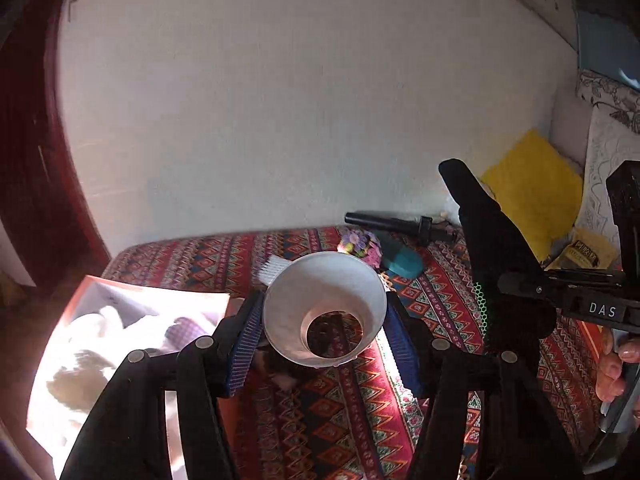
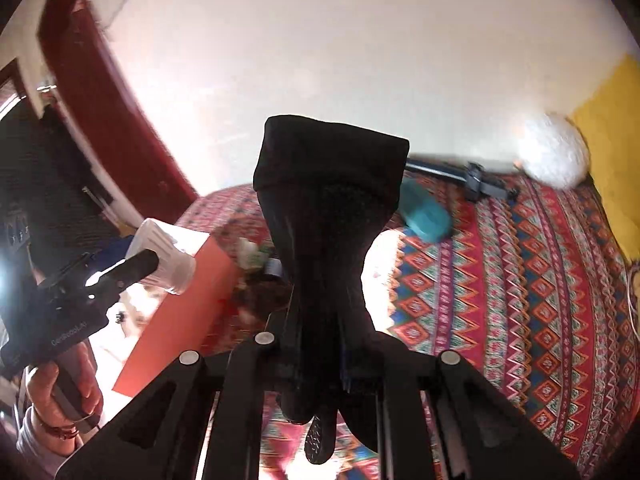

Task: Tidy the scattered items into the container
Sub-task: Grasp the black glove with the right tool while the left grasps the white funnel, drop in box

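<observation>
Overhead, both grippers were raised above the patterned bedspread. The left gripper was clamped on a white funnel: its blue pads pressed the cone from either side, with the wide mouth toward the camera. The right gripper was closed tight on a black glove, which stood up from between the fingers, cuff uppermost.

The container, a red-sided box, lay on the bedspread to the left, below and beside the left gripper. Pale items lay inside it, washed out by glare.

Items on the bedspread near the wall:
- a white brush, just behind the funnel;
- a flowered item;
- a teal object;
- a black cylindrical tool.

A yellow cushion leaned in the right corner.
</observation>
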A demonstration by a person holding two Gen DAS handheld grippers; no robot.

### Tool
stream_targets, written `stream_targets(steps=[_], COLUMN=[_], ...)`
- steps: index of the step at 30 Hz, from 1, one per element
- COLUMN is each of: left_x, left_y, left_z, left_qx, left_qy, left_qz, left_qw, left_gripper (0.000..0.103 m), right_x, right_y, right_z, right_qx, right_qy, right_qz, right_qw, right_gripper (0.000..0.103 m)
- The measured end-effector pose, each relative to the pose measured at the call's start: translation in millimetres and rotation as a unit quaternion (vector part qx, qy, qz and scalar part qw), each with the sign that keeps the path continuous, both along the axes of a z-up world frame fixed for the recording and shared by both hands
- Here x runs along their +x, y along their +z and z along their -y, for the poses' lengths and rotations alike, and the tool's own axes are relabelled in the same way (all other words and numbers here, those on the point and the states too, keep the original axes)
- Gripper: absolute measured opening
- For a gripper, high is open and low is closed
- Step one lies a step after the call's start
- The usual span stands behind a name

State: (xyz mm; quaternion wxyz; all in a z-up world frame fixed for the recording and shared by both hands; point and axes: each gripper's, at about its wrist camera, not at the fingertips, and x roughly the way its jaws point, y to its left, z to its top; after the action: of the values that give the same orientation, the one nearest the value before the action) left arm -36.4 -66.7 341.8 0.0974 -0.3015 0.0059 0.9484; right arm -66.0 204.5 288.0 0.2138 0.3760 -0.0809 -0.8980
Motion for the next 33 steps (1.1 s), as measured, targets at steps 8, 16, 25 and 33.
stream_targets(steps=[8,16,25,33], left_x=[57,-10,2,121], left_y=[-1,-169,-176,-71], left_z=[206,266,291,232], left_qx=[-0.037,-0.119,-0.048,-0.072], left_qy=[0.120,0.148,0.198,0.215], left_qz=[0.038,0.158,0.120,-0.008], left_qw=[0.9913,0.9691,0.9716,0.9739], left_gripper=[0.058,0.094,0.103,0.103], right_x=[31,-13,-23,109], right_y=[71,-82,-115,8], right_z=[240,415,416,312], right_qx=[0.023,0.146,0.097,0.021], right_qy=[0.168,0.183,0.174,0.143], right_qz=[-0.042,0.079,0.102,-0.052], right_qw=[0.985,0.969,0.975,0.988], right_gripper=[0.012,0.078,0.088,0.100])
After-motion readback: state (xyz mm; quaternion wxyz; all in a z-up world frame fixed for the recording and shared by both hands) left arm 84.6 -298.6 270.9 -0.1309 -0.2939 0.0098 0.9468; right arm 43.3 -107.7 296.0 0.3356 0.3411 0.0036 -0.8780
